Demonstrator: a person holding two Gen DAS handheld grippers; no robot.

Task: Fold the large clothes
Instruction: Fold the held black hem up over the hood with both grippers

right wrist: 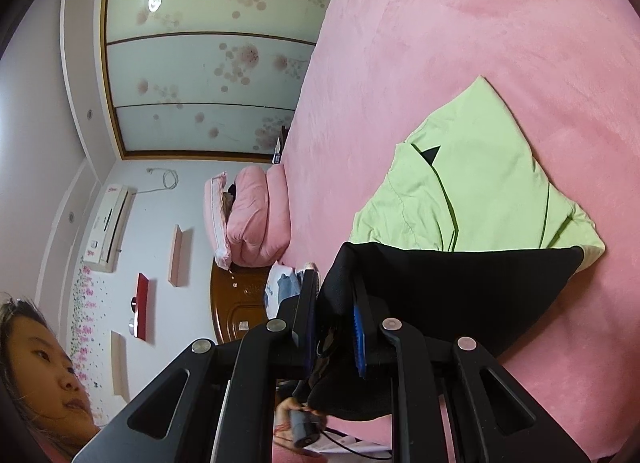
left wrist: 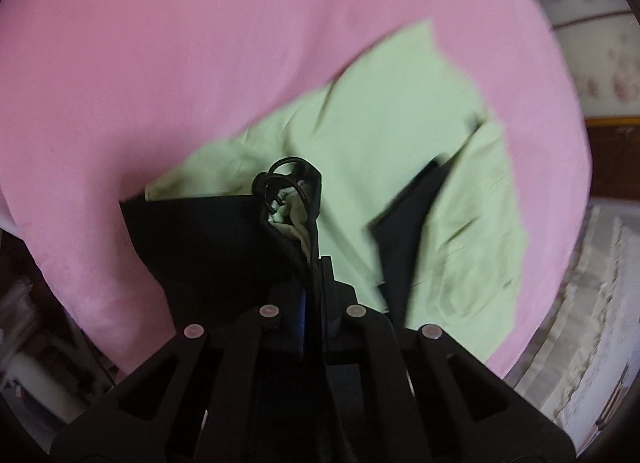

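A light green garment (left wrist: pixel 400 135) with black trim lies spread on the pink bed (left wrist: pixel 160 63). In the left wrist view my left gripper (left wrist: pixel 319 263) points down at it, shut on a bunched black edge with a drawstring cord (left wrist: pixel 280 179) just beyond the tips. In the right wrist view the same garment (right wrist: pixel 472 191) lies ahead on the bed (right wrist: pixel 480 23). Its wide black band (right wrist: pixel 460 287) runs from the right into my right gripper (right wrist: pixel 334 327), which is shut on the band's end. The fabric hangs down behind the fingers.
The bed's edge with a pale lace skirt (left wrist: pixel 592 343) is at the right. Pink pillows (right wrist: pixel 248 219) and a wooden headboard (right wrist: pixel 236 303) stand at the bed's head. A wardrobe with floral sliding doors (right wrist: pixel 208 63) lies beyond. A person (right wrist: pixel 40 375) is at lower left.
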